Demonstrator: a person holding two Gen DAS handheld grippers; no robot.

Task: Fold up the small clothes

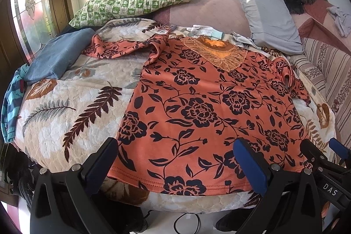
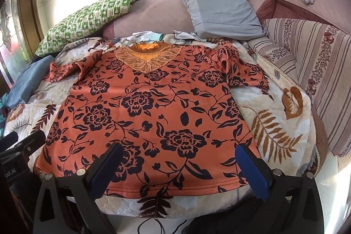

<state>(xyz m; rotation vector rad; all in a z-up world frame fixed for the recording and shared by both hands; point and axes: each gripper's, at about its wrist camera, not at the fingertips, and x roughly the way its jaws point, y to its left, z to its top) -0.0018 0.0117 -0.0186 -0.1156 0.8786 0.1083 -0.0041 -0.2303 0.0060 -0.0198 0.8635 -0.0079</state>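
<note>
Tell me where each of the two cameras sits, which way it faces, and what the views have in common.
Left wrist: rides the left gripper at the bed's foot, facing the pillows over the orange floral top; its own open fingers show, with the right gripper at lower right.
Right wrist: rides the right gripper further right, facing the same way; its open fingers show, the left gripper at lower left.
Shared: the top, green pillow, grey pillow, leaf-print quilt.

pillows (image 1: pixel 140 1) behind shirt (image 1: pixel 204 106), bedspread (image 1: pixel 65 102) free
</note>
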